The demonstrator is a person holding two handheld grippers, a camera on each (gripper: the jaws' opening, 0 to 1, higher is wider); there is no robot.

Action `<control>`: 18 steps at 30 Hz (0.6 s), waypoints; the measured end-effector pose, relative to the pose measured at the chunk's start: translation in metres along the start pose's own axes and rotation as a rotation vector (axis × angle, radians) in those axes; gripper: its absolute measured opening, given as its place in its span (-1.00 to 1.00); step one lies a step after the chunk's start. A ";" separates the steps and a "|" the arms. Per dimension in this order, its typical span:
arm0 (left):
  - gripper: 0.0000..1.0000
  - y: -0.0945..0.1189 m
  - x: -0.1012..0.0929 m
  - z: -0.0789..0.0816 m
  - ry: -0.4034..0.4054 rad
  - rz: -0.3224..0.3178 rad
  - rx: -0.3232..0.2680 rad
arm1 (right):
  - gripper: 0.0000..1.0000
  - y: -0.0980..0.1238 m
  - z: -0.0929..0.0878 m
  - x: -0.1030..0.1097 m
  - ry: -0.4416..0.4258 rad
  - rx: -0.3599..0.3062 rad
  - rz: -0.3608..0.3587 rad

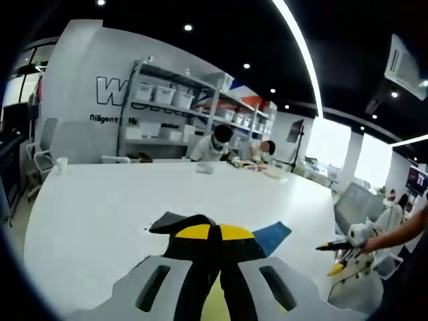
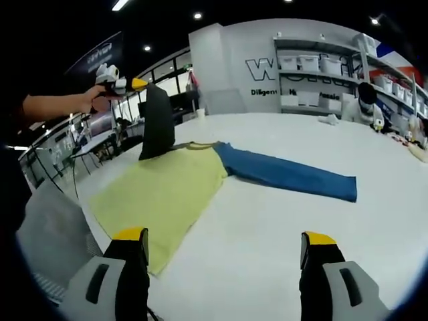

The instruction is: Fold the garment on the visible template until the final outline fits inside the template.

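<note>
A blue trouser leg (image 2: 287, 174) lies flat on the white table (image 2: 281, 261), stretching right from the yellow-green template sheet (image 2: 160, 194). A dark part of the garment (image 2: 157, 120) hangs upright above the template's far edge, held up by my left gripper (image 2: 142, 85). In the left gripper view that gripper (image 1: 214, 232) is shut on the dark cloth (image 1: 175, 222), with the blue cloth (image 1: 273, 235) just beyond. My right gripper (image 2: 224, 237) stands open over the table near the template's front corner, holding nothing. It also appears in a hand as the right gripper (image 1: 334, 258).
People sit at the table's far end (image 1: 217, 144) by small items (image 1: 274, 172). A paper cup (image 1: 62, 164) stands at the far left. Shelves with bins (image 1: 167, 100) line the wall. Chairs (image 1: 361, 207) flank the table.
</note>
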State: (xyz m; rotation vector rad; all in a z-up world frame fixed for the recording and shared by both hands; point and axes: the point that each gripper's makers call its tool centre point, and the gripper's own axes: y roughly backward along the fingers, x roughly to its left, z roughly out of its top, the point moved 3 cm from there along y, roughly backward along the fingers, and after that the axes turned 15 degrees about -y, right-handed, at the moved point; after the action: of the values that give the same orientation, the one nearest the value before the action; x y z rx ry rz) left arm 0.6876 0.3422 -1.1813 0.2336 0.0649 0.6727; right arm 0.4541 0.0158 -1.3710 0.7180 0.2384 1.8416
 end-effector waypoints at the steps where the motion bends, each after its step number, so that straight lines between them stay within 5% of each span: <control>1: -0.95 -0.003 -0.002 -0.001 -0.008 -0.004 0.009 | 0.86 0.001 -0.001 0.000 0.000 0.001 -0.001; 18: -0.95 -0.050 -0.032 -0.036 -0.044 -0.054 0.104 | 0.86 0.011 -0.001 -0.003 0.007 0.000 -0.015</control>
State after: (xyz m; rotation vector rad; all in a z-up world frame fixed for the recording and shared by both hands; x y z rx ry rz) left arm 0.6887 0.2915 -1.2288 0.3459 0.0638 0.6104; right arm 0.4455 0.0094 -1.3673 0.7077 0.2478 1.8301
